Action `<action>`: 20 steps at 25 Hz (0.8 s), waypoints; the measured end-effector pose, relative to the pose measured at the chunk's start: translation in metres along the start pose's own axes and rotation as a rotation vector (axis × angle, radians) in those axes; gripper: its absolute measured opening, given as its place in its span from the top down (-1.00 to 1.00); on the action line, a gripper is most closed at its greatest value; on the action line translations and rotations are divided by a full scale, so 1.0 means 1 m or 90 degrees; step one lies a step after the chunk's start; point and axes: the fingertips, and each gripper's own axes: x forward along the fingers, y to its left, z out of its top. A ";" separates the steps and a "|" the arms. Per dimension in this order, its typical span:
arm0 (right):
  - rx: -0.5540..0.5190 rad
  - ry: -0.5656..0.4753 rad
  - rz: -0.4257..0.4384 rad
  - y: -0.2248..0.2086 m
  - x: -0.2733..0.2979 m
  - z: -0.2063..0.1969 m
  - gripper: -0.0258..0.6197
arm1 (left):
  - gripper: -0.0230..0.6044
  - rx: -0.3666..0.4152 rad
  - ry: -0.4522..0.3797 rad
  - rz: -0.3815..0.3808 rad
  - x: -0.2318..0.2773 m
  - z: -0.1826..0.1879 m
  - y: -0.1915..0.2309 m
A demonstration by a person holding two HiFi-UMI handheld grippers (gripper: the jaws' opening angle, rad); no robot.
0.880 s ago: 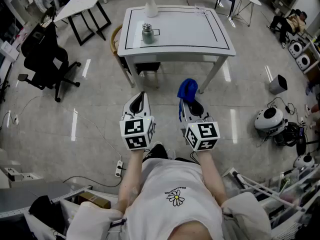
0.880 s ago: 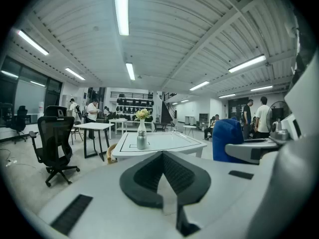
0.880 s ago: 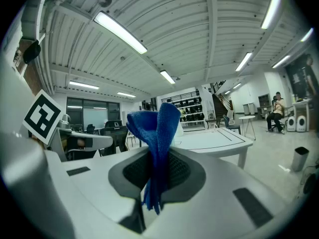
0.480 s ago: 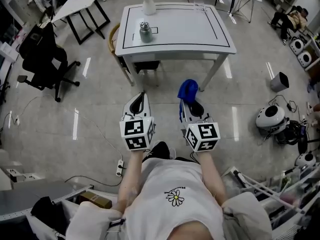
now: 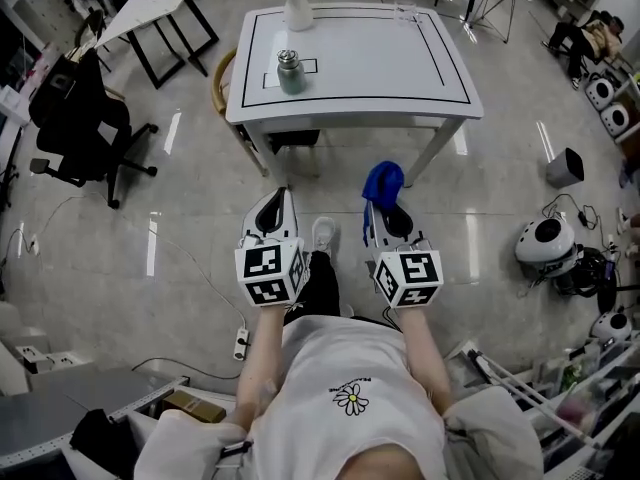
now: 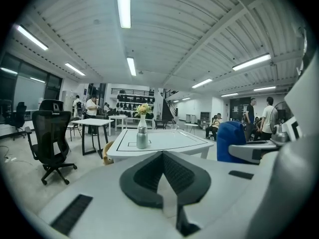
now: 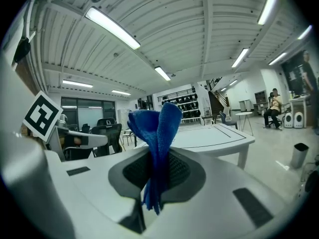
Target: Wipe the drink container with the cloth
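Stepped closer to tabletop point(image 5: 380, 58); drink container point(image 5: 291, 71) well ahead of both tools, so no wiping yet. Gripping cloth point(image 5: 383, 181) in right tool point(image 5: 372, 208); left tool point(image 5: 283, 196) closed, empty.

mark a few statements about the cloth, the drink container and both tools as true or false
1. The right tool is shut on the blue cloth. True.
2. The left tool is shut, with nothing between its jaws. True.
3. The drink container stands upright on the white table, with a vase behind it. True.
4. The cloth touches the drink container. False: it is well apart from it, up in the right tool.
5. Both tools are over the table. False: both are over the floor, short of the table.
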 end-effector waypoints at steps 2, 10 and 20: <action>-0.008 0.002 0.005 -0.009 0.020 0.001 0.79 | 0.93 -0.004 -0.002 0.001 0.025 0.003 0.006; -0.042 -0.019 0.012 -0.046 0.132 0.040 0.79 | 0.93 -0.003 -0.037 -0.019 0.140 0.052 0.035; -0.050 -0.036 0.030 -0.078 0.305 0.085 0.79 | 0.93 0.021 -0.077 -0.013 0.280 0.112 0.109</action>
